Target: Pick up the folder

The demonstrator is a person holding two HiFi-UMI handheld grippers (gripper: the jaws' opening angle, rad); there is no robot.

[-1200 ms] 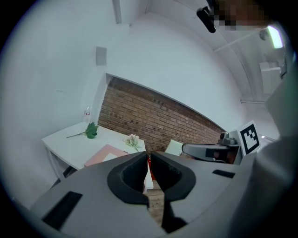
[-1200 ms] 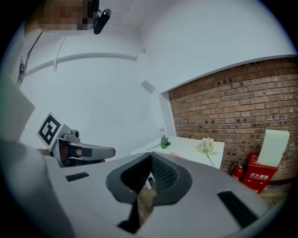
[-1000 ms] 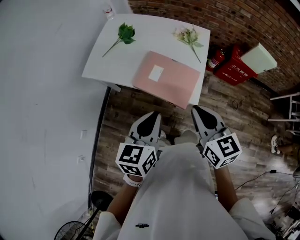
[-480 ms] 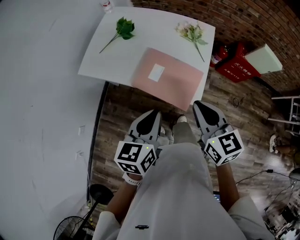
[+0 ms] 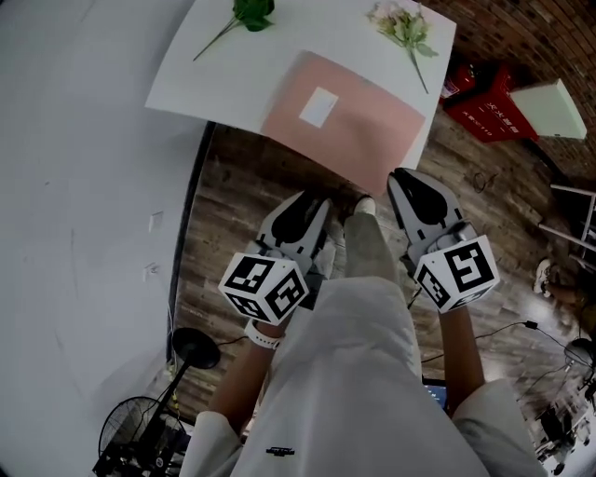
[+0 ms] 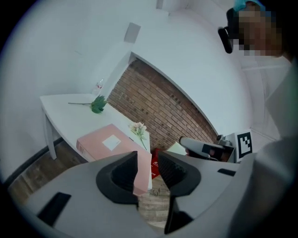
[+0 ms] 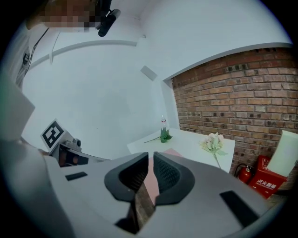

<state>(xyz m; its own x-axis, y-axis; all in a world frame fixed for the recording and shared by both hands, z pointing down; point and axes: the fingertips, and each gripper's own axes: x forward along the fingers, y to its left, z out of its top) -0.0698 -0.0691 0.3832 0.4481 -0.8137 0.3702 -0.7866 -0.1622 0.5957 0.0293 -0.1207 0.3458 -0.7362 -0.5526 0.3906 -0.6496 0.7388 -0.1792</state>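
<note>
1. The pink folder (image 5: 358, 121) lay flat on the white worktop (image 5: 223, 79), towards its near right corner, a small white label (image 5: 319, 106) on its cover. Its near corner jutted out past the worktop's edge.
2. At the far left of the worktop lay a green leafy sprig (image 5: 250, 11), and at the far right a pale flower stem (image 5: 402, 23), both apart from the folder.
3. The person stood on the wooden floor (image 5: 251, 214), on the near side of the worktop, with both tools held low and short of it.
4. The left claw (image 5: 307, 207) had just been opening. Its jaws stood a moderate way apart with nothing gripped; only the distant folder (image 6: 109, 142) showed past the left claw (image 6: 148, 160) in its own view.
5. The right claw (image 5: 410, 186) had also just been opening. It showed only a narrow slit between its jaws, and it held nothing.
6. In its own view, the right claw (image 7: 151, 160) pointed towards the worktop, where a strip of the folder (image 7: 172, 152) showed just beyond the tips.
7. A red box (image 5: 489, 107) sat on the floor beyond the worktop's right side, against the brick wall (image 7: 233, 97).
</note>
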